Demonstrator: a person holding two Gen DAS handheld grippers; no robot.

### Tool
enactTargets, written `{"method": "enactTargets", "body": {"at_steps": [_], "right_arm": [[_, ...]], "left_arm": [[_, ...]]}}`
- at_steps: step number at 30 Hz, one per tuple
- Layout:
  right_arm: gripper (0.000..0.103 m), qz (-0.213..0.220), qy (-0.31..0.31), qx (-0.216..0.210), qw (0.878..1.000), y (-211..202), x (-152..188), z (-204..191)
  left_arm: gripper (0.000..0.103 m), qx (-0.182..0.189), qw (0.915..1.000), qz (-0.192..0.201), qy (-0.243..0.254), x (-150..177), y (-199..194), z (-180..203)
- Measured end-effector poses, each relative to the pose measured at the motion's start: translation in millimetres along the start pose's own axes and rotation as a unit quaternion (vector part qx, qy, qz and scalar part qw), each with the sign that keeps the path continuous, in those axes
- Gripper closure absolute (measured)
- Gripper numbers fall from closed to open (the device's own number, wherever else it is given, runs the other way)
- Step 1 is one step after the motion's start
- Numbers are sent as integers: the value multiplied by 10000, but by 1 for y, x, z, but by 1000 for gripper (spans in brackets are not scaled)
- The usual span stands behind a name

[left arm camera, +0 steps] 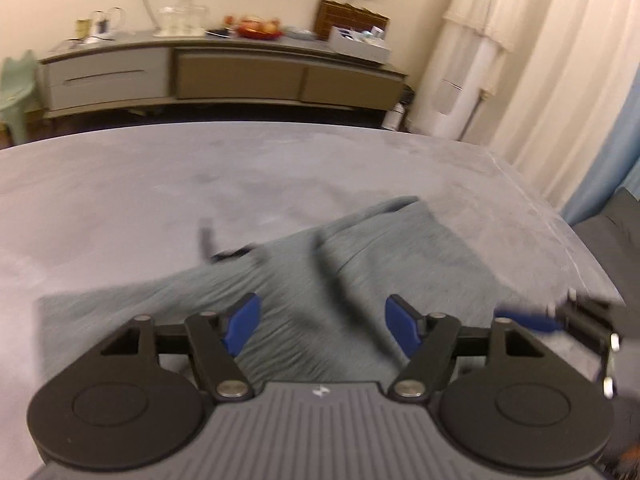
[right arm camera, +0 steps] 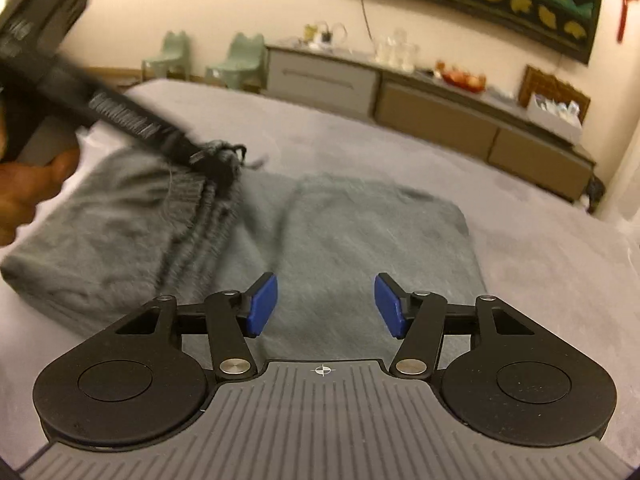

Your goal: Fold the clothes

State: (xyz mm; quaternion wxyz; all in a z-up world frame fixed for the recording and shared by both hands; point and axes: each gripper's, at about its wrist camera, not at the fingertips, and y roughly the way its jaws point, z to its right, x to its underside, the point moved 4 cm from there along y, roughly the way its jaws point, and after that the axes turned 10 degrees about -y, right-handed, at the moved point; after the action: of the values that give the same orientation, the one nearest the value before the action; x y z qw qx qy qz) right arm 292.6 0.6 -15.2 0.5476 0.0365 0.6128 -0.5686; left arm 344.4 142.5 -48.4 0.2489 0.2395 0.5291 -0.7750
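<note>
Grey garment point(right arm camera: 340, 232) lies rumpled on the grey bed point(left arm camera: 120, 200). Left hand-held gripper point(left arm camera: 322, 326) hangs over it, jaws apart, empty; right hand-held gripper point(right arm camera: 325, 306) likewise spread wide, gripping nothing.

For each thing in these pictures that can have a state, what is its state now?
Grey knitted trousers: folded, lying on the bed.
Grey bed cover: spread flat.
Left gripper: open, empty.
Right gripper: open, empty.
Grey sideboard drawers: closed.
</note>
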Motion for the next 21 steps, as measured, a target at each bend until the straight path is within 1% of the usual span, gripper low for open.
{"method": "enactTargets", "body": {"at_steps": [1,3,4,5,6,7,8,9,11,13,14,16,17,18,19,20,21], "right_arm": [[45,-57,-47,-65,10000,-1,5,0],[45,-112,-231,-211,9994,4,17,-6],[48,-131,-257,-272,9992,10,22,-8],[54,-148,-256,-326,9990,17,27,-9],[68,-125,-205,-395,9989,21,27,-10],[77,-88,-135,-469,9988,24,25,-10],[92,-52,-64,-543,9985,28,23,-10],[95,-15,6,-617,9981,32,21,-11],[95,18,40,-733,9973,40,20,-12],[95,128,23,-704,9974,49,19,-14],[93,153,74,-736,9971,52,19,-14],[85,176,220,-839,9961,57,20,-10],[69,221,334,-861,9955,53,21,-5],[50,278,461,-873,9947,47,21,2],[42,447,697,-661,9944,34,22,18],[22,657,972,-365,9924,19,24,38],[10,685,1244,-46,9899,13,29,57]], "left_arm": [[28,-38,10000,-62,-22,-4,15,2],[34,-174,9994,-219,-214,-11,45,2],[45,-194,9991,-232,-301,-14,57,0],[60,-142,9993,-236,-261,-15,62,2],[73,-78,9995,-242,-199,-16,65,3],[83,-14,9996,-247,-137,-17,69,5],[83,-60,9998,-162,-38,-18,68,6],[84,-168,9998,-73,62,-19,68,7],[84,-404,9991,-4,121,-19,72,7],[82,-639,9977,59,204,-16,76,6],[81,-624,9979,68,148,-19,71,6],[80,-549,9985,79,0,-26,60,6],[79,-511,9986,85,-74,-29,54,6],[77,-473,9987,90,-147,-32,48,6],[73,-436,9988,96,-221,-36,42,6],[66,-419,9987,162,-248,-42,34,9],[61,-378,9987,237,-261,-46,24,13]]}}
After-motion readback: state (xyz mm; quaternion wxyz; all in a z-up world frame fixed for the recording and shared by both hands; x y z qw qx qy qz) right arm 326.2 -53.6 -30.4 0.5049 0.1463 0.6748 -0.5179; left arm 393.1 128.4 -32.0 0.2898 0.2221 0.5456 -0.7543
